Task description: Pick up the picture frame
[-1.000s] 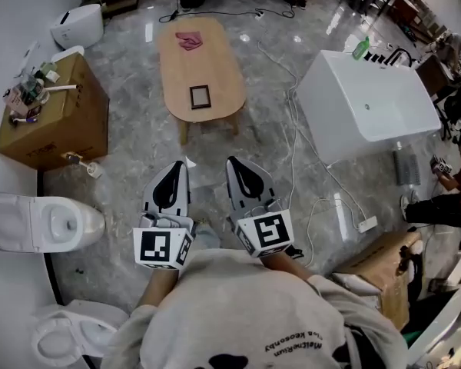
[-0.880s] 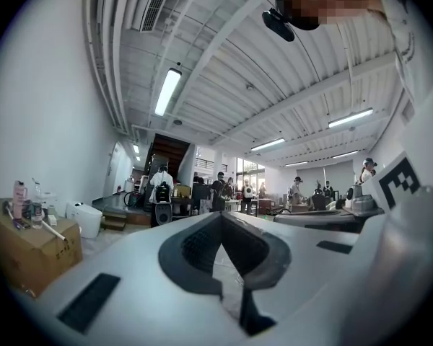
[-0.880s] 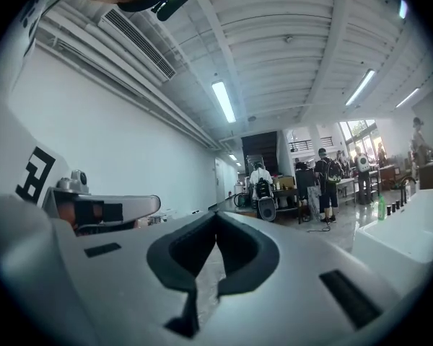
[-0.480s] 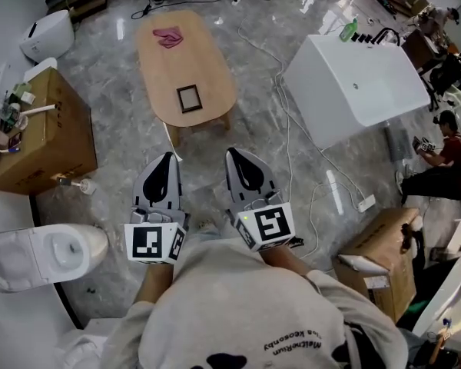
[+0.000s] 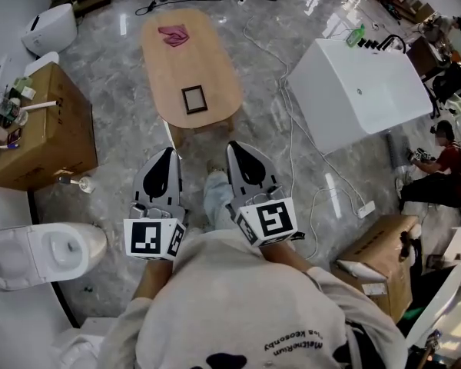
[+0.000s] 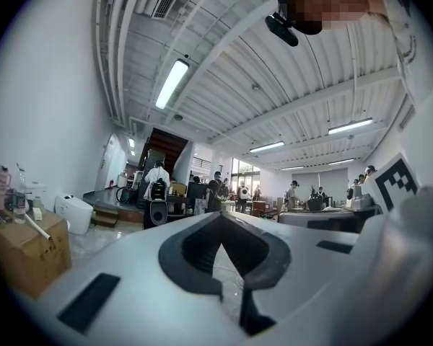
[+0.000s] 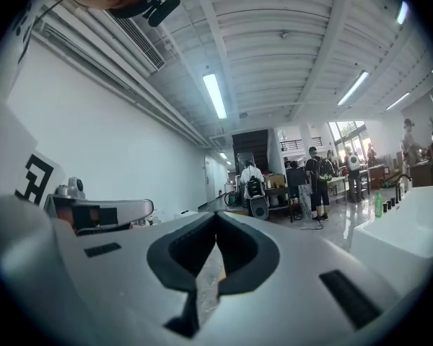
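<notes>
Dark picture frame (image 5: 194, 99) on the wooden table (image 5: 209, 58) appears only in head view.

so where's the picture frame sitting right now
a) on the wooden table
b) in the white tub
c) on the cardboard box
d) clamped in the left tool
a: the picture frame lies flat on the wooden table, toward the end nearer the person, with the pink cloth at the far end.
</notes>
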`<state>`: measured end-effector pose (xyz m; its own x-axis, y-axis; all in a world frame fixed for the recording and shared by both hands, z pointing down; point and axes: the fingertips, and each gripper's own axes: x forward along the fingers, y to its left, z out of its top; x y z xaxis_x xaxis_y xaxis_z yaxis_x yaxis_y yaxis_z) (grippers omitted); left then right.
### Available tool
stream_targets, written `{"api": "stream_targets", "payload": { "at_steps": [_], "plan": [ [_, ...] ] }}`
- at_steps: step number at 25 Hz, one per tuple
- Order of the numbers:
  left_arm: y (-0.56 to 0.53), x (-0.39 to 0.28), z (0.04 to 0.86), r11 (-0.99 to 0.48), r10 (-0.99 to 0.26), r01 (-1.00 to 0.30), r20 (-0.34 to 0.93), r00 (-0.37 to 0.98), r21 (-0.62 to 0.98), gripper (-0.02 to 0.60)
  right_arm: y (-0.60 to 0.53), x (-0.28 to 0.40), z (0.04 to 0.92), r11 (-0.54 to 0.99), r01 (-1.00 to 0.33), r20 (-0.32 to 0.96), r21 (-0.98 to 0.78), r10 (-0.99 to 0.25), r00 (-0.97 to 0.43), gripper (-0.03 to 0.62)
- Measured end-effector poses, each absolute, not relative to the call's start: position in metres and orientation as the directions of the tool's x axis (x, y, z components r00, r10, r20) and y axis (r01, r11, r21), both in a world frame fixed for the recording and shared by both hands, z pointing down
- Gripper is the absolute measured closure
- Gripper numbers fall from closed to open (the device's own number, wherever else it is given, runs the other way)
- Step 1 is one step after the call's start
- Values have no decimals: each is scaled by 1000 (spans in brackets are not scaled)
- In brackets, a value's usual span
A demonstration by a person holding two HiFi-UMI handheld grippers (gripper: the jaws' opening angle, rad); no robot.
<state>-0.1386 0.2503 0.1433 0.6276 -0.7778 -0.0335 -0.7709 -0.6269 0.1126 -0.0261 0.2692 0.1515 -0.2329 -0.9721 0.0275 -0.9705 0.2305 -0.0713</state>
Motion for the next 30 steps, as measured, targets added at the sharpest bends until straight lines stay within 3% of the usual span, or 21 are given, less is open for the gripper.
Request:
{"api": "stream_targets", "payload": {
  "at_steps": [16,30],
  "plan": [
    [123,-104,148,-587,-809,-805,-21,587,83,574,129,-4,155,306,-952,22,-30,-952,-307,585],
    [-14,-76,135,-454,-890,-888,0,455,72,574,-29,24,141,458,-889,23,5,-889,-458,586]
  ]
}}
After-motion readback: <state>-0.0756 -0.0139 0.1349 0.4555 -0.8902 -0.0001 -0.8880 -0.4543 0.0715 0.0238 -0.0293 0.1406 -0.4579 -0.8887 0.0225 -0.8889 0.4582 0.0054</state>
